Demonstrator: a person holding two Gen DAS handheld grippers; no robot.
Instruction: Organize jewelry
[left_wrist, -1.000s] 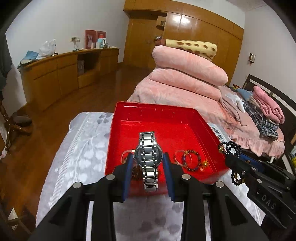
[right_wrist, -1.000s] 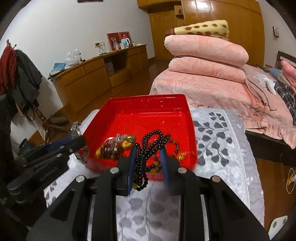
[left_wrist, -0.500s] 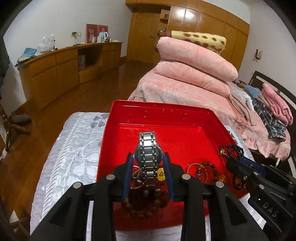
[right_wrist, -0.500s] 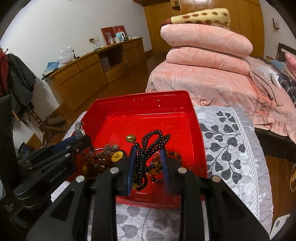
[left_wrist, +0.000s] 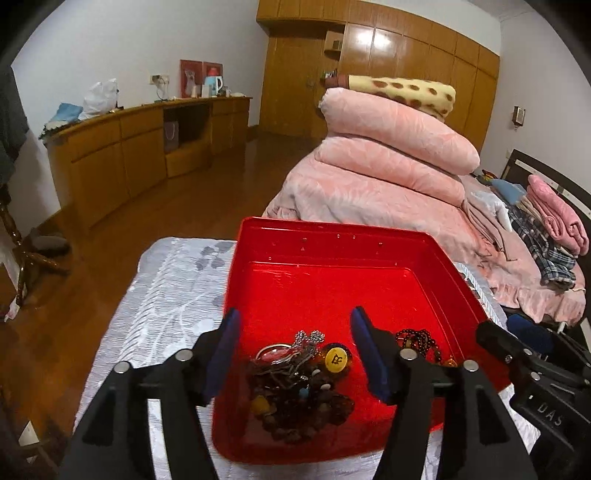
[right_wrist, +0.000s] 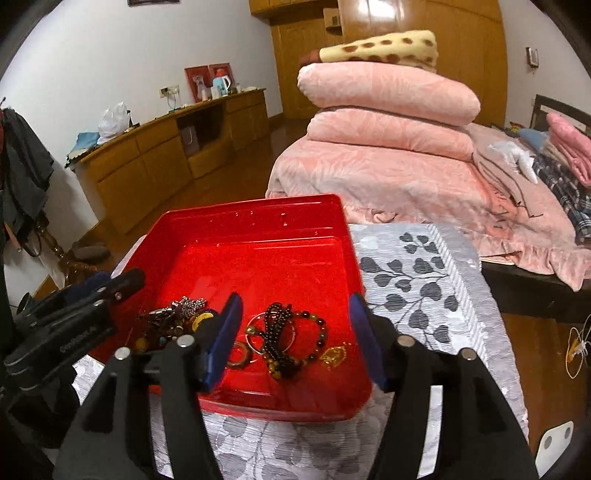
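A red tray (left_wrist: 332, 236) (right_wrist: 251, 206) sits on the cloth-covered table. My left gripper (left_wrist: 293, 321) hangs over its near left part, jaws opening, with nothing between the pads. Below it lies a tangled jewelry pile (left_wrist: 299, 384) with a silvery piece and a yellow round charm (left_wrist: 336, 360). My right gripper (right_wrist: 295, 306) hovers over the near right part, jaws opening and empty. Under it a black bead string (right_wrist: 279, 336) lies on the tray floor beside a coloured bead bracelet (right_wrist: 319, 332) and a gold pendant (right_wrist: 332, 356). Each gripper shows at the edge of the other's view.
The table wears a grey leaf-patterned cloth (right_wrist: 417, 273). Behind it stands a bed with stacked pink quilts (left_wrist: 388, 155) and folded clothes. A wooden cabinet (left_wrist: 122, 155) lines the left wall across a wooden floor. The far half of the tray holds nothing.
Both grippers moved forward over the tray and their jaws opened. The silver watch left the left gripper and the black bead string left the right; the beads now lie in the tray.
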